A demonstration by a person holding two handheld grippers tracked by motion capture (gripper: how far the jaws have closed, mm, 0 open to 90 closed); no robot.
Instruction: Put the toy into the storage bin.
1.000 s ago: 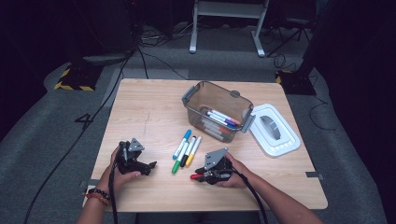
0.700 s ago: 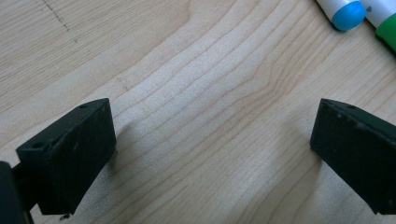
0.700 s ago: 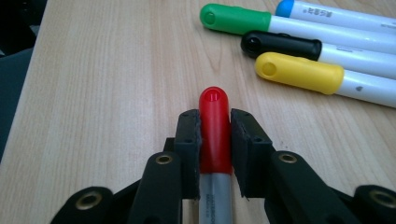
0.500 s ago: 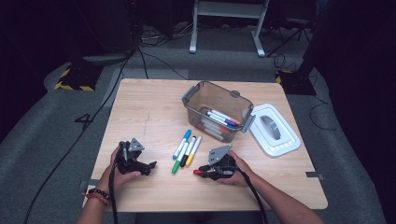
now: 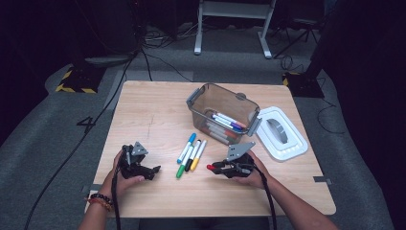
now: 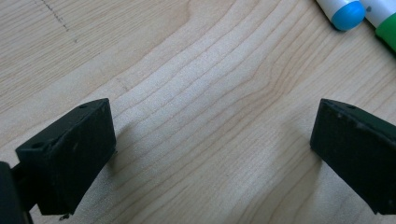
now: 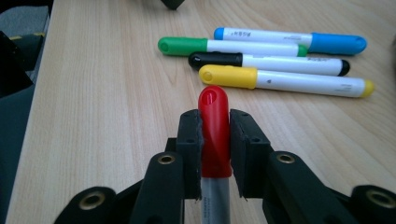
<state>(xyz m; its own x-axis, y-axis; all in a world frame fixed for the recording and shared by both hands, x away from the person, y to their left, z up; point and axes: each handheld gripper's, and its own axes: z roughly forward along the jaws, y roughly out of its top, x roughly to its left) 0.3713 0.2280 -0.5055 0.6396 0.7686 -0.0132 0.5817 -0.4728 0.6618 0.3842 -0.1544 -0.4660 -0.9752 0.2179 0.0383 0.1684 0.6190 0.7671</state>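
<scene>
Red-capped marker (image 7: 214, 126) clamped between right gripper (image 7: 215, 140) fingers (image 7: 190, 140)

Red-capped marker w/ grey barrel (image 7: 214, 130) lies lengthwise betw. my right gripper (image 7: 215, 140) jaws, clamped at the cap, cap tip pointing twd the table markers, lifted off the wood.

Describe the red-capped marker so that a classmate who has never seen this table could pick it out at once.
Start at the wooden table and find the clear plastic bin near its middle. In front of the bin four markers lie side by side, capped blue, green, black and yellow. The red-capped marker is just to their right, the one clamped in the right gripper rather than lying on the wood.
</scene>
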